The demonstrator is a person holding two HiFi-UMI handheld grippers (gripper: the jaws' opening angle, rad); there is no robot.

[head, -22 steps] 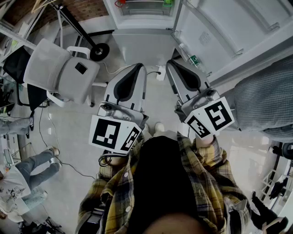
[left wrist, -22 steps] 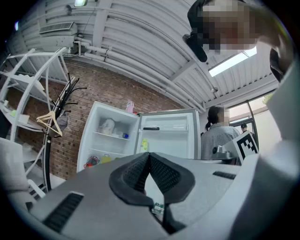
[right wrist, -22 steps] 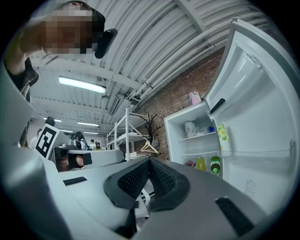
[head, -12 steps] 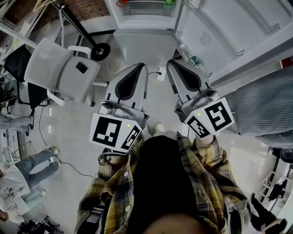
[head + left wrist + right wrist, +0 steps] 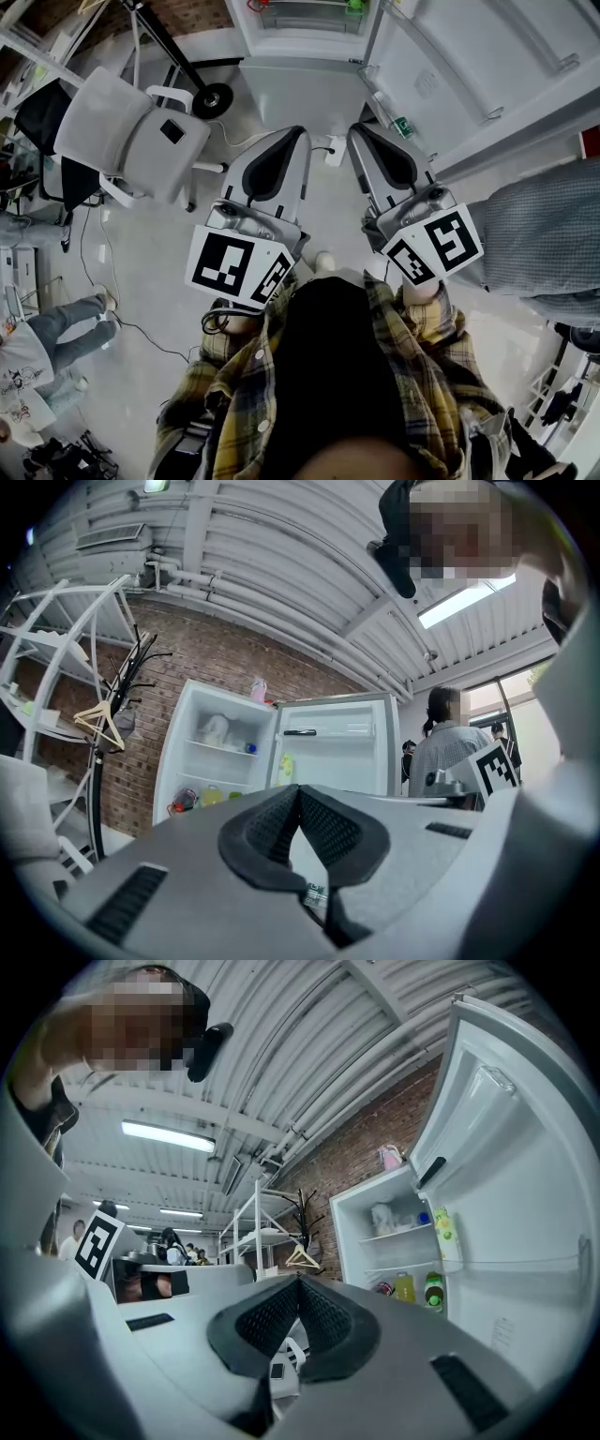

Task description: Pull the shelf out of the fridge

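Shelf (image 5: 217,746) seated inside open fridge (image 5: 178,761) by brick wall (image 5: 141,686), well ahead across pale floor (image 5: 159,272). Grey chair (image 5: 122,141) to left. Jaws of left gripper (image 5: 298,133) and right gripper (image 5: 357,129) pressed together, holding nothing.

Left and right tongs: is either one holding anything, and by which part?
Nothing is held. The left tongs and right tongs are both shut with nothing between their jaws, short of the open white fridge.
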